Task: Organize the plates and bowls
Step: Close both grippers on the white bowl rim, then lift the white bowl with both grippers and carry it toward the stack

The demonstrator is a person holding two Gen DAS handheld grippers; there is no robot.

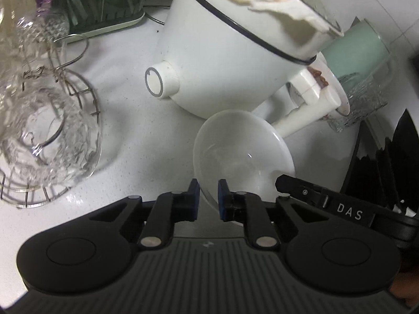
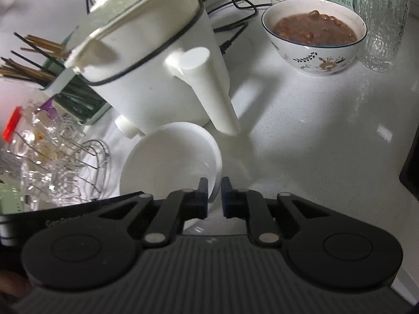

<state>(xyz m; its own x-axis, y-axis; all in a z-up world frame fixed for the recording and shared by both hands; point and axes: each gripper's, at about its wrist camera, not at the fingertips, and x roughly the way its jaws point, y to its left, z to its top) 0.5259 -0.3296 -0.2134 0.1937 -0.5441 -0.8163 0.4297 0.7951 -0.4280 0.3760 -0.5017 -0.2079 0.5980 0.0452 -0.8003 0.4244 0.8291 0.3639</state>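
Observation:
A plain white bowl (image 1: 241,146) sits on the white counter (image 1: 125,120), just in front of a white electric pot (image 1: 222,60). My left gripper (image 1: 208,196) is shut on the near left part of the bowl's rim, which passes between its blue pads. In the right wrist view the same bowl (image 2: 170,162) lies left of centre, and my right gripper (image 2: 214,196) is shut on its right rim. The right gripper's black arm (image 1: 314,196) reaches the bowl's right edge in the left wrist view. The bowl looks empty.
The electric pot (image 2: 157,65) stands close behind the bowl, handle pointing forward. A wire rack with clear glasses (image 1: 47,120) is to the left. A patterned bowl of brown bean soup (image 2: 315,36) and a tall ribbed glass (image 2: 382,21) stand at the back right. A chopstick holder (image 2: 52,62) is left.

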